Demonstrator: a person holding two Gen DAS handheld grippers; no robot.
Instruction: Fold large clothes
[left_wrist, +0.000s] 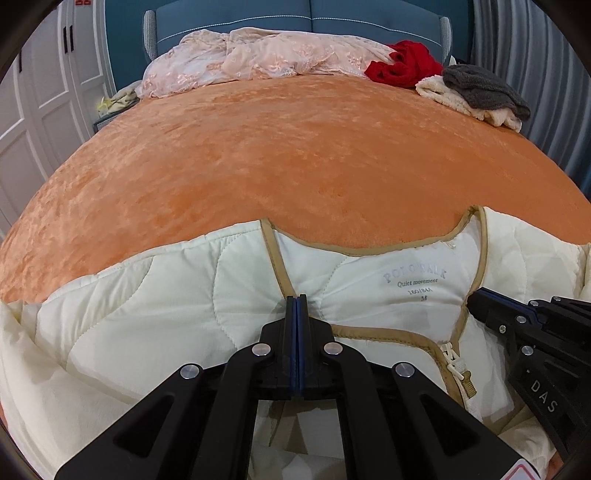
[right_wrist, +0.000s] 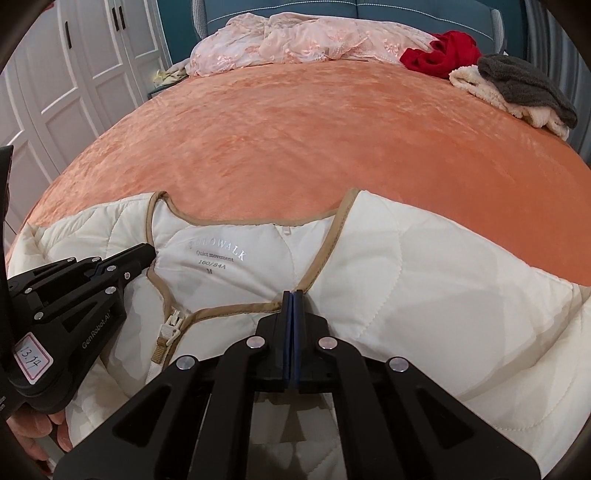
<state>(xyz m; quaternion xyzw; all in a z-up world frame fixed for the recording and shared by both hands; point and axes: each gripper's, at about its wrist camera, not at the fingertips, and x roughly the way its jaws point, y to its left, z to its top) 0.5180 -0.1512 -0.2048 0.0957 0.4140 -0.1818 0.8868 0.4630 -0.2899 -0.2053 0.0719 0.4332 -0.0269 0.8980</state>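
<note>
Cream jacket (left_wrist: 147, 325) flat on bed (left_wrist: 295, 155), collar away. We pinch trim each side, left gripper (left_wrist: 297, 299), right gripper (right_wrist: 291, 295), both clamped, keeping front spread.

Both pictures are bright and evenly lit, sharp in the middle. The fisheye lens bends the bed (left_wrist: 295, 155) strongly, and the corners are black.

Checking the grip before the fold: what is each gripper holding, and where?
Both hold the cream quilted jacket by its tan neckline trim: left gripper on one front edge, right gripper on the other.
</note>
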